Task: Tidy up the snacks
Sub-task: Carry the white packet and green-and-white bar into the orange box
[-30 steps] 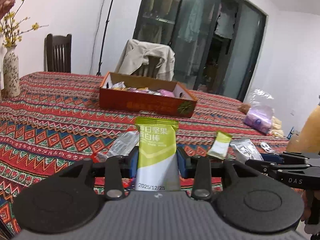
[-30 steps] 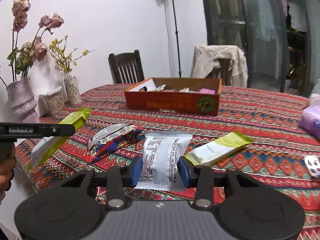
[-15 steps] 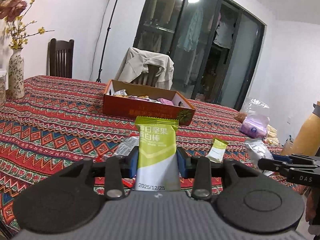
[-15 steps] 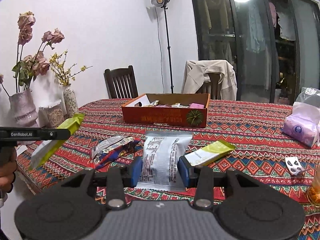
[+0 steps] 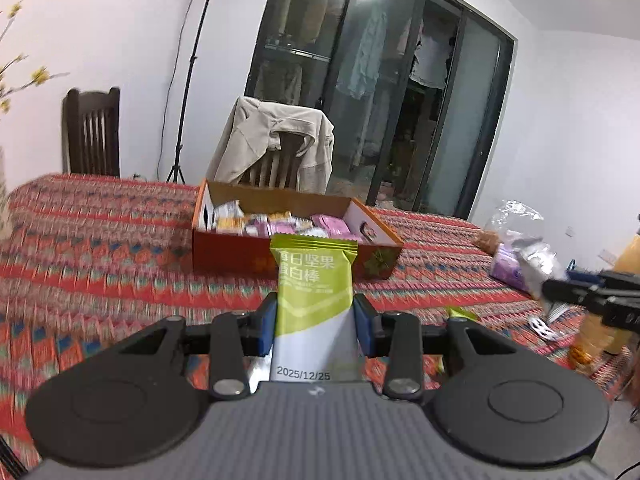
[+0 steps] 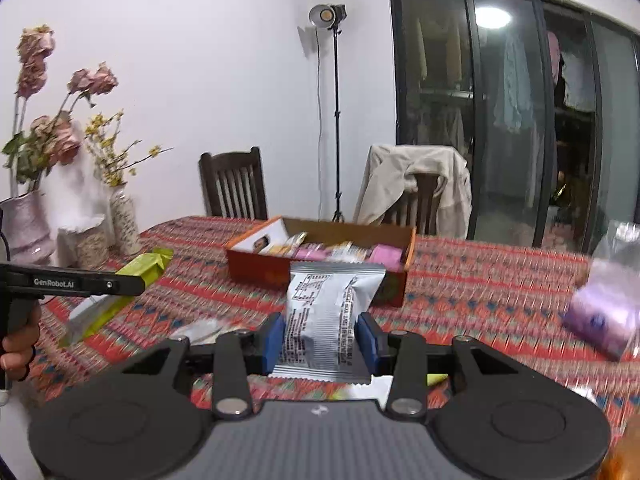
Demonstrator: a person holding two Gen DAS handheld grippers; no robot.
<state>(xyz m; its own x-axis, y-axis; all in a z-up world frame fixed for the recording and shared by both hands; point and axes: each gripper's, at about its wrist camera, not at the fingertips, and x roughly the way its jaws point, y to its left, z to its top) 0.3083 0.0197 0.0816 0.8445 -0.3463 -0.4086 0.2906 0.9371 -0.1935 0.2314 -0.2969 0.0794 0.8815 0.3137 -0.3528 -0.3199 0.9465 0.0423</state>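
The green-and-white snack bar [image 5: 314,304] stands upright between the blue pads [image 5: 267,328] of the left gripper [image 5: 315,326], which press on both its long edges; its crimped green top rises above the fingertips, and a printed date shows on its white lower part. The silver packet [image 6: 328,316], covered in black print and puffed in the middle, sits the same way in the right gripper [image 6: 322,338], with the pads [image 6: 274,340] clamped on its sides and its serrated top edge above them. Both are held in the air over the near part of the table [image 5: 100,240], which is covered in a red patterned cloth. Beyond them, toward the far edge, lies the orange cardboard box [image 5: 240,256], open-topped and holding pink, white and yellow wrapped snacks. In the right wrist view a hand [image 6: 18,350] grasps the left gripper's handle. Near the table's right edge sits a clear bag with purple contents [image 6: 600,320].
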